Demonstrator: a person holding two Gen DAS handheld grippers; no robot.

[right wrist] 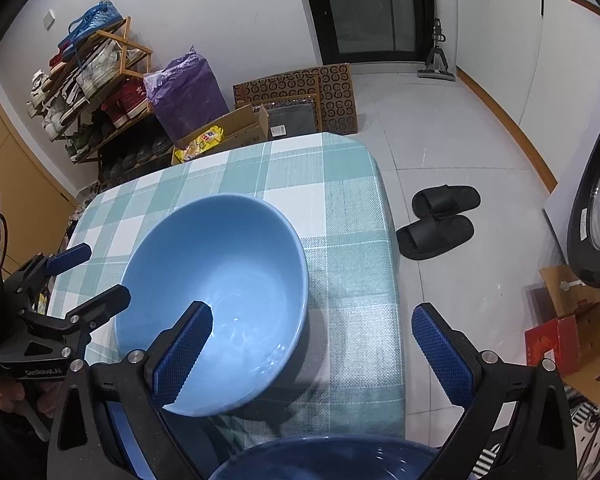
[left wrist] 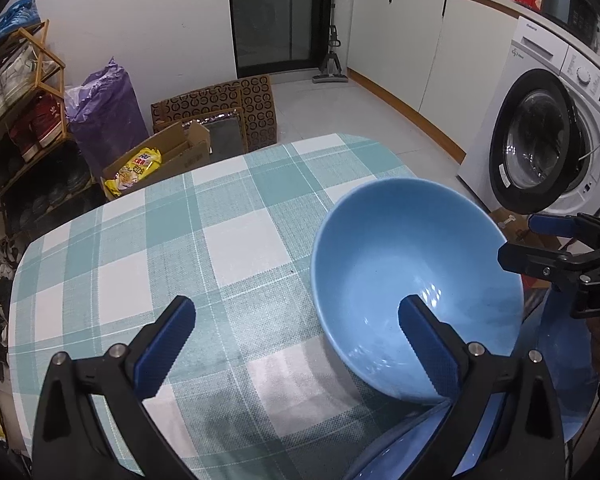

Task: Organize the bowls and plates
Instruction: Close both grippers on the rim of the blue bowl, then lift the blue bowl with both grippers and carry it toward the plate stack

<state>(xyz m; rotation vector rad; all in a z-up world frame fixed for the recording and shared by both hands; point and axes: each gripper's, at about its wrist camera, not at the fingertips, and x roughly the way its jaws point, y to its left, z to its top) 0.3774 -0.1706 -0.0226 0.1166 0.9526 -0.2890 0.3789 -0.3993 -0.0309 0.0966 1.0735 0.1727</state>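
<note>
Both open grippers flank the light blue bowl [left wrist: 404, 268] on the checked table [left wrist: 160, 240]

The black plastic left gripper [left wrist: 296, 344] carries ridged blue rubber pads [left wrist: 168, 344] on its jaws, with silver round screws at the pivots. The matching black right gripper [right wrist: 320, 354] has blue dimpled pads [right wrist: 440, 354]; white lettering marks each body.
</note>
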